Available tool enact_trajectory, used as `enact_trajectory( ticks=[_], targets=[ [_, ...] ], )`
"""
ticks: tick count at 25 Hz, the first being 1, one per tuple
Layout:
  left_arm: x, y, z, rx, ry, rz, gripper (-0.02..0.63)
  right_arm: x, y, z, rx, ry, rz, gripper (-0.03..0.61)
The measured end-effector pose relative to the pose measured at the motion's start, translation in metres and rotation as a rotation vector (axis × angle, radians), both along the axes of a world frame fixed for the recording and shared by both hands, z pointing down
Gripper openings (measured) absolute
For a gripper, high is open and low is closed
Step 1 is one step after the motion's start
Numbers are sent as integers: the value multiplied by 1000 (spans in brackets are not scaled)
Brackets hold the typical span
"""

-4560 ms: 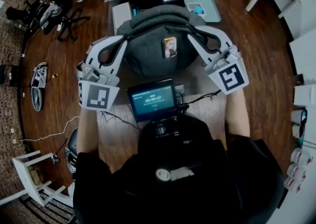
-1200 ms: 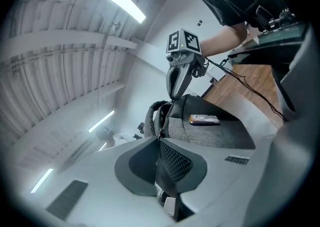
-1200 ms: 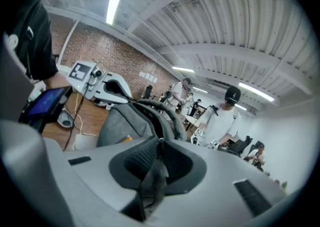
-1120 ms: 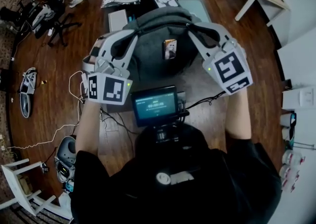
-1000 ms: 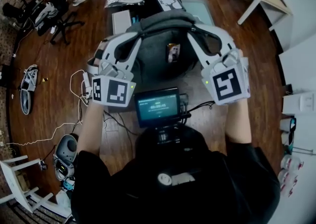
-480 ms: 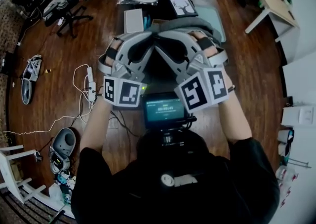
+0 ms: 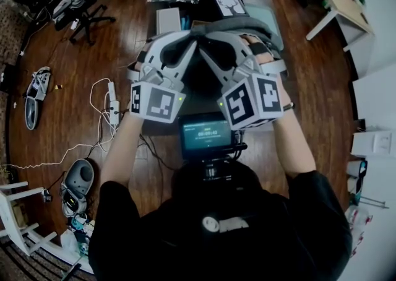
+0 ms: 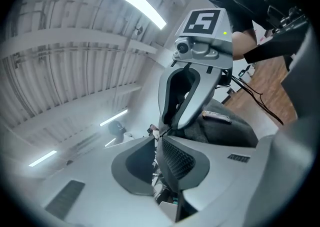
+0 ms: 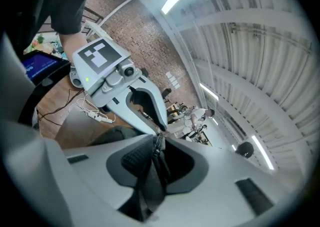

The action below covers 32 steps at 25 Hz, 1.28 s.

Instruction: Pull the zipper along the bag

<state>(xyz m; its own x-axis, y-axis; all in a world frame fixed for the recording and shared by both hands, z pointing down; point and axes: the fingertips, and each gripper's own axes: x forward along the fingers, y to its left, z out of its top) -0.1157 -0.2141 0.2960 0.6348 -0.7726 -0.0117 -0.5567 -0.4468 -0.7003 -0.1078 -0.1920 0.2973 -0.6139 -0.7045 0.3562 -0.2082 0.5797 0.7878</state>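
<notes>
Item, nearest: small lit screen (image 7: 207, 135) mounted at the person's chest, over the near edge of the bench (image 7: 162, 168). Item: two marker cubes at the wrists, one per gripper, side by side just beyond the screen. Item: left gripper (image 8: 157, 140), held about level, tip at the crest of the bag. Its jaws are narrowly apart and nothing is seen pinned between the pads; clutter from the far bench shows through the gap. Item: right gripper (image 9: 157, 143), tilted a little downward and meeting the left tip to tip. Its jaws are part-way apart with a dark strip (image 9: 156, 160) running down the gap, probably the zipper's pull. The pads are not seen to press on it. Item: bag (image 8: 227, 130), grey fabric, standing mid-bench and largely covered from above by both grippers. The zipper line itself cannot be made out in any view. Item, farther: grey box (image 7: 167, 21), printed sheet (image 7: 230, 4) and teal mat (image 7: 270, 23) at the bench's far end. Item, off the bench: white cable (image 7: 102, 97) and a shoe (image 7: 31, 103) on the wooden floor. Step in hand, by judgement: taking hold, with the pull not yet begun and the zipper untravelled. Next move calls for the right jaws to close firmly on the strip. The left should pinch the fabric beside it to brace the bag. The right then draws along the seam, keeping in line with the track so the slider does not bind.
</notes>
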Motion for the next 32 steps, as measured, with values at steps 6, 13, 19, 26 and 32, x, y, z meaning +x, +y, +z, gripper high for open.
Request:
enact_trajectory(
  ticks=[6, 13, 19, 26, 32],
  targets=[
    [5, -3, -8, -17, 41, 46, 50, 2, 1, -2, -2, -36, 22, 98],
    [20, -7, -15, -8, 26, 103, 49, 11, -5, -5, -48, -145, 66, 100],
    [16, -14, -12, -20, -7, 81, 48, 18, -6, -9, -154, -254, 111, 98],
    [2, -20, 10, -42, -191, 38, 17, 18, -5, 1, -148, -229, 92, 98],
    [11, -16, 18, 159, -364, 90, -5, 19, -4, 5, -156, -233, 82, 95]
  ],
)
